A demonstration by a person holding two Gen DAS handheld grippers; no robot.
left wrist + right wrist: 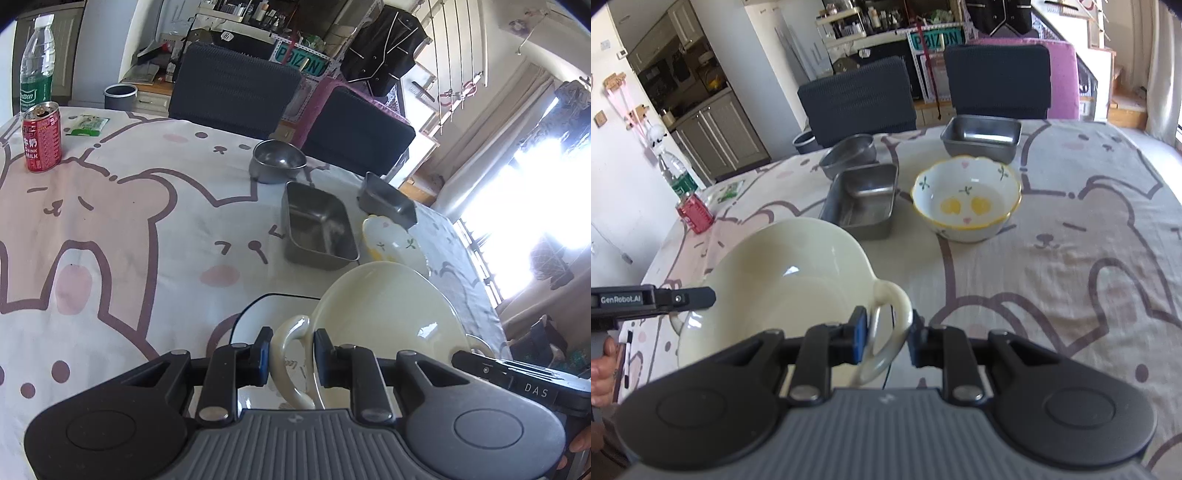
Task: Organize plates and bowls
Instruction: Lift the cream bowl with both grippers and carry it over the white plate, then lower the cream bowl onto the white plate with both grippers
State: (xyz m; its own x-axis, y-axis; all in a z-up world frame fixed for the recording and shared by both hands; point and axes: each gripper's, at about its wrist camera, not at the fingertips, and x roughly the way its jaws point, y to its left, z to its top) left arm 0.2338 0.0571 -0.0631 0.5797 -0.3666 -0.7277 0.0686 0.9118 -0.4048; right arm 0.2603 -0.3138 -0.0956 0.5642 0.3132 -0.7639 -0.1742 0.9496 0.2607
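Blue pads of the left tool (290, 356) sit on either side of one loop handle of the cream bowl (384, 314); the pads look clamped on that handle. The right tool (886, 338) is clamped the same way on the opposite handle, so the cream bowl (783, 280) hangs between both tools, tilted, above a white dark-rimmed plate (273, 314) lying on the desk (147, 221).

Judgement on the step: the bowl is being carried two-handed toward a stacking spot. To do it well, both tools should move at one pace and keep level with each other; any twist of one wrist levers the thin handle against the pads. Lowering should be slow, base flat, centred on the plate.

Containers, from the bowl outward in the right wrist view:
- Cream bowl: empty, glossy inside.
- Flower-painted bowl (966, 201) at 1 o'clock: empty, yellow marks are glaze.
- Near steel tray (862, 201) at 12 o'clock: empty.
- Round steel bowl (849, 153) beyond it: tilted, looks empty.
- Far steel tray (982, 136) at 1 o'clock, at desk edge: empty.
- Red can (695, 214) and water bottle (676, 171) at 10 o'clock, well apart.
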